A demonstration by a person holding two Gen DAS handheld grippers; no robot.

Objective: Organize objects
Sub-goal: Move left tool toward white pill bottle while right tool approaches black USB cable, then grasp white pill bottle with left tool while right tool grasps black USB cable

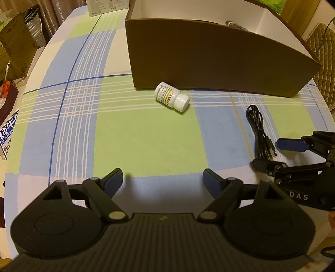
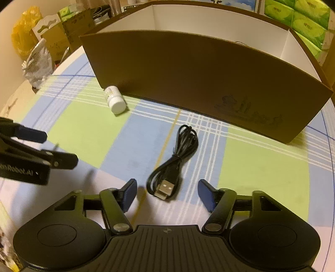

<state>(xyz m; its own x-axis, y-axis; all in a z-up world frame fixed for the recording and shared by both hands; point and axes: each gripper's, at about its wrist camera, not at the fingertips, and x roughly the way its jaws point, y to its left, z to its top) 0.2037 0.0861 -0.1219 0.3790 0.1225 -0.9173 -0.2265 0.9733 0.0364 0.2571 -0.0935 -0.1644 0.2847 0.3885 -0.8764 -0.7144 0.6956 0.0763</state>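
Observation:
A white pill bottle (image 1: 172,98) lies on its side on the checked tablecloth, just in front of the brown cardboard box (image 1: 219,60); it also shows in the right wrist view (image 2: 115,100). A coiled black USB cable (image 2: 173,163) lies right of it, also in the left wrist view (image 1: 259,134). My left gripper (image 1: 163,182) is open and empty, well short of the bottle. My right gripper (image 2: 166,193) is open, its fingers either side of the cable's USB plug (image 2: 165,188). Something dark lies inside the box (image 1: 233,24), mostly hidden.
The box (image 2: 209,79) has white inner walls and a divider. Cardboard boxes and bags (image 2: 41,48) stand beyond the table's left edge. Green tissue packs (image 2: 303,18) sit behind the box. A padded chair back (image 1: 322,48) is at the right.

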